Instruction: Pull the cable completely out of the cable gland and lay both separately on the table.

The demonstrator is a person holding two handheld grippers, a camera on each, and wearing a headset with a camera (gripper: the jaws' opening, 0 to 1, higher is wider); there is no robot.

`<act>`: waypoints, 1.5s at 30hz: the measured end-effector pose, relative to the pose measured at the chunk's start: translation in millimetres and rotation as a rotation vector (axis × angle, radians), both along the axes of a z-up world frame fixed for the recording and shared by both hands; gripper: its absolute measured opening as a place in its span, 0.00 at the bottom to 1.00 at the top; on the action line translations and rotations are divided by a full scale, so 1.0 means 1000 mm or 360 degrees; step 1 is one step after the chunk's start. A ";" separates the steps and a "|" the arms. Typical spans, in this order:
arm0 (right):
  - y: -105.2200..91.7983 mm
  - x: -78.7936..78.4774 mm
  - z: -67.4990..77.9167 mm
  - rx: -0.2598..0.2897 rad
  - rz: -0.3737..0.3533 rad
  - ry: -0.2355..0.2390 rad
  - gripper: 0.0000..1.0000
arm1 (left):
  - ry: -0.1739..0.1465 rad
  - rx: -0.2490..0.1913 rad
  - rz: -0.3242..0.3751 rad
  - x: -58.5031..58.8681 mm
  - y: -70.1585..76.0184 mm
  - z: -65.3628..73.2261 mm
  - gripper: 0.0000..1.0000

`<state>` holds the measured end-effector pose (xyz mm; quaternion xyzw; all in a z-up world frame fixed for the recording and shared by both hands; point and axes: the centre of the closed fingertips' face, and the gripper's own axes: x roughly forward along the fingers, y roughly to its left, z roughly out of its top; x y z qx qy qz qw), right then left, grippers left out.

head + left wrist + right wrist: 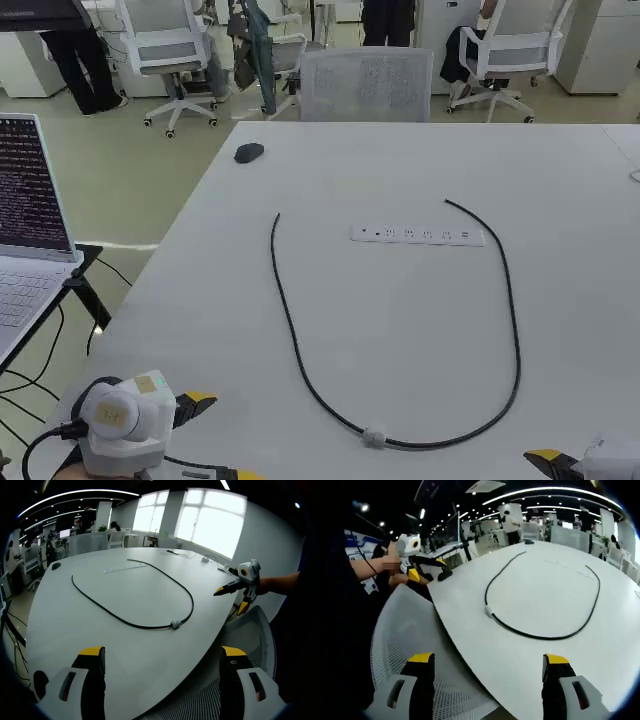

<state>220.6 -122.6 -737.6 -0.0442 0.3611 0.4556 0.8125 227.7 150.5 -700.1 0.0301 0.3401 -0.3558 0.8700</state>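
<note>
A long black cable (510,300) lies in a wide U on the white table (400,330). A small grey cable gland (375,437) sits on it at the bottom of the U, near the front edge. My left gripper (220,438) hovers at the table's front left corner, open and holding nothing. In the left gripper view the gland (175,625) and cable (115,614) lie ahead of the open left gripper (162,655). The right gripper (548,460) is at the front right, off the cable. Its own view shows the right gripper (488,659) open, with the gland (489,611) well ahead.
A white power strip (417,235) lies inside the U. A dark mouse (249,152) rests at the far left edge. A laptop (25,230) stands on a stand left of the table. A mesh chair (365,85) is at the far side, another mesh chair back (415,630) below the grippers.
</note>
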 end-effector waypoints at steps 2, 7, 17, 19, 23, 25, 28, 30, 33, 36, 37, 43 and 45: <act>0.001 0.000 0.000 -0.0004 0.0005 0.0005 0.90 | 0.0003 0.0002 -0.0001 0.001 0.000 -0.002 0.93; 0.001 0.003 -0.002 -0.0020 0.0011 0.0007 0.90 | -0.0019 -0.0060 0.0035 0.007 0.000 0.001 0.93; 0.011 0.015 -0.001 -0.0020 0.0025 0.0001 0.90 | 0.0013 -0.0034 0.0026 0.010 0.006 -0.008 0.94; 0.013 0.017 -0.002 -0.0018 0.0029 -0.0005 0.90 | 0.0011 -0.0031 0.0026 0.010 0.007 -0.007 0.94; 0.015 0.023 -0.003 -0.0025 0.0039 -0.0004 0.90 | 0.0010 -0.0031 0.0027 0.012 0.009 -0.007 0.94; 0.017 0.025 -0.001 -0.0020 0.0038 -0.0008 0.90 | 0.0012 -0.0032 0.0027 0.013 0.010 -0.008 0.94; 0.022 0.029 0.003 -0.0007 0.0045 -0.0015 0.90 | 0.0021 -0.0034 0.0029 0.013 0.010 -0.009 0.94; 0.026 0.032 0.004 -0.0015 0.0073 -0.0025 0.89 | 0.0015 -0.0039 0.0028 0.015 0.009 -0.008 0.94; 0.032 0.037 0.004 -0.0039 0.0097 -0.0022 0.86 | 0.0008 -0.0043 0.0016 0.017 0.005 -0.009 0.94; 0.043 0.047 0.012 0.0001 0.0089 -0.0005 0.82 | -0.0005 -0.0045 0.0006 0.016 0.000 -0.010 0.94; 0.046 0.049 0.014 0.0010 0.0096 -0.0003 0.82 | -0.0019 -0.0042 0.0000 0.016 -0.001 -0.010 0.94; 0.064 0.063 0.021 -0.0020 0.0177 -0.0051 0.81 | 0.0000 -0.0082 0.0011 0.020 -0.003 -0.018 0.93; 0.068 0.065 0.019 -0.0049 0.0205 -0.0054 0.80 | 0.0000 -0.0083 0.0007 0.022 -0.004 -0.021 0.93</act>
